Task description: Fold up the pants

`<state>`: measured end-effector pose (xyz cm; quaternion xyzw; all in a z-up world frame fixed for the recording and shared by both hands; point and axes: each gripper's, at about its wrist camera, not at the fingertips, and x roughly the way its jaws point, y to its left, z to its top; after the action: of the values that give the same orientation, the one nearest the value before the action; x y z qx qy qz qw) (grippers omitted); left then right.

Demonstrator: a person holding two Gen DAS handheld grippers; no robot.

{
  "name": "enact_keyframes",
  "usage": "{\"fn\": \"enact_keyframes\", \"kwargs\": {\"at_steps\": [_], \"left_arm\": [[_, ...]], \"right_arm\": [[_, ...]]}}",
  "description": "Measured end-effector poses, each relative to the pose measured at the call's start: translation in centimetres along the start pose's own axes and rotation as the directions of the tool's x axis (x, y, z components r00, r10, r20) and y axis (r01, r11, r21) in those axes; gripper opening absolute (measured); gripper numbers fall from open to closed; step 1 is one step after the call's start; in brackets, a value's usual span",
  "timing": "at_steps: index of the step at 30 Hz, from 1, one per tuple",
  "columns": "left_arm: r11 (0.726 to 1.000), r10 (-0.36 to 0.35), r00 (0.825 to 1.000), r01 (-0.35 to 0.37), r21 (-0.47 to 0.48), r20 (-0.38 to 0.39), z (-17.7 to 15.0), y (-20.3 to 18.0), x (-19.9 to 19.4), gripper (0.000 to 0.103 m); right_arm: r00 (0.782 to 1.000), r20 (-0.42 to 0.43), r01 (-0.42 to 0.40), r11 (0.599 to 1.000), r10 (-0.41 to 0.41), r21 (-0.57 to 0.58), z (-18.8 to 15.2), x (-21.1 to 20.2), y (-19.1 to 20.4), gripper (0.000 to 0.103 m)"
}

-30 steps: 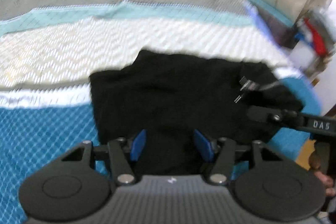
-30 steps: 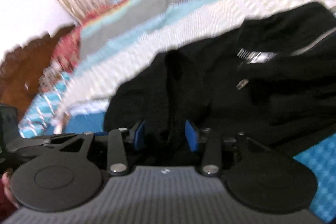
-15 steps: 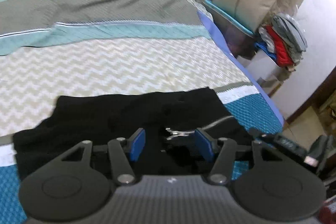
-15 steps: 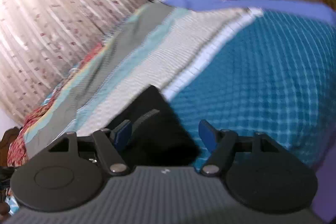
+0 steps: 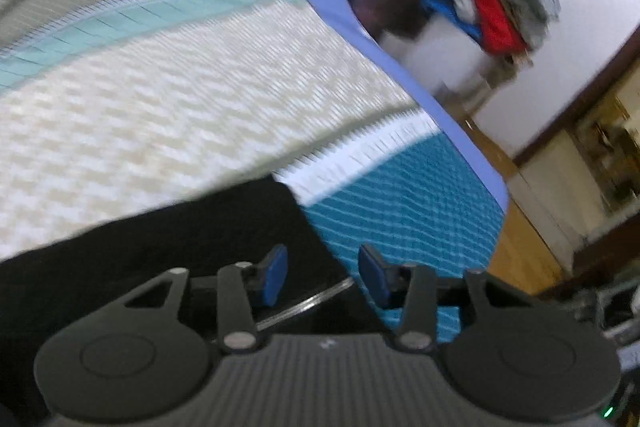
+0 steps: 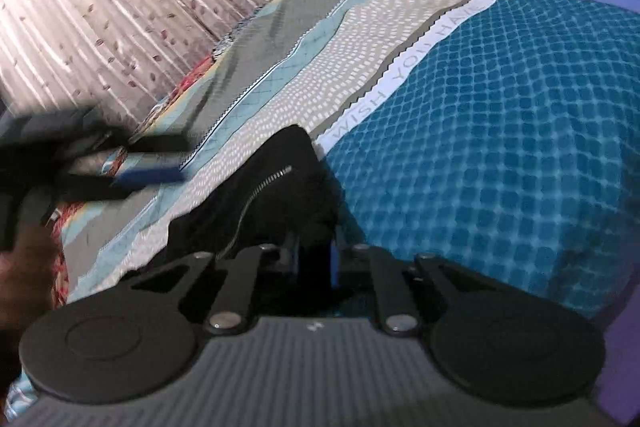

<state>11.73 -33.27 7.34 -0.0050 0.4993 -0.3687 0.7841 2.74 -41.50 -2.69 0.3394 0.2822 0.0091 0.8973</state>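
Your right gripper [image 6: 314, 263] is pinching the pants [image 6: 276, 195] corner; left gripper [image 5: 322, 277], just narrowing yet gapped, is straddling cloth—clamp before lifting.

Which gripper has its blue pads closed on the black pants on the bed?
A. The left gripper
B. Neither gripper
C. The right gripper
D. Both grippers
C: the right gripper has its pads nearly together on the corner of the black pants, while the left gripper has a clear gap between its pads.
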Motion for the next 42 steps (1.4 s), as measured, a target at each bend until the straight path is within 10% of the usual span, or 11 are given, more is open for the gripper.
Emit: {"fn": "enact_keyframes", "kwargs": {"at_steps": [6, 10, 14, 21, 25, 29, 34, 37, 39, 42], "left_arm": [[0.980, 0.193, 0.976, -0.188, 0.064, -0.098, -0.5, -0.7, 7.4, 0.014], [0.984, 0.150, 0.983, -0.159, -0.086, -0.105, 0.9, 2.4, 8.0, 0.006], [0.982, 0.190, 0.978, -0.191, -0.004, -0.084, 1.0, 1.2, 7.7, 0.006], [0.990, 0.121, 0.992, -0.123, -0.062, -0.040, 1.4, 1.4, 2.6, 0.037], [0.984, 0.173, 0.981, -0.176, -0.021, -0.084, 1.9, 0.5, 0.3, 0.055], [0.980, 0.194, 0.972, -0.188, 0.056, -0.132, 1.7, -1.3, -0.9, 0.091], [0.976, 0.195, 0.969, -0.177, 0.123, -0.150, 0.8, -3.1, -1.7, 0.103], [0.952, 0.264, 0.955, -0.237, 0.194, -0.132, -0.3, -3.4, -2.3, 0.073], [0.928, 0.325, 0.940, -0.297, 0.224, -0.102, -0.9, -2.8, -3.1, 0.027], [0.944, 0.297, 0.953, -0.284, 0.169, -0.054, -1.2, -0.7, -5.8, 0.018]], "right_arm": [[0.998, -0.024, -0.056, 0.993, 0.059, 0.108, -1.1, -0.7, -3.1, 0.015], [0.995, -0.027, -0.088, 0.983, 0.093, 0.159, -1.7, -0.9, -4.3, 0.015], [0.988, -0.026, -0.139, 0.960, 0.150, 0.241, -2.4, -1.6, -5.9, 0.016], [0.992, -0.001, -0.125, 0.977, 0.127, 0.175, -1.3, -2.4, -4.0, 0.033], [0.993, -0.024, -0.109, 0.984, 0.114, 0.142, -0.9, -1.7, -2.4, 0.014], [0.996, 0.009, -0.093, 0.994, 0.094, -0.051, -0.7, -2.6, 2.0, 0.013], [0.997, 0.021, -0.060, 0.912, 0.075, -0.405, -1.6, -3.1, 9.3, 0.013], [0.997, 0.028, -0.049, 0.819, 0.078, -0.571, -3.2, -3.3, 12.8, 0.013], [0.994, 0.031, -0.066, 0.779, 0.109, -0.624, -4.1, -3.7, 14.5, 0.013], [0.991, 0.029, -0.079, 0.762, 0.128, -0.642, -4.9, -4.1, 15.8, 0.013]]}}
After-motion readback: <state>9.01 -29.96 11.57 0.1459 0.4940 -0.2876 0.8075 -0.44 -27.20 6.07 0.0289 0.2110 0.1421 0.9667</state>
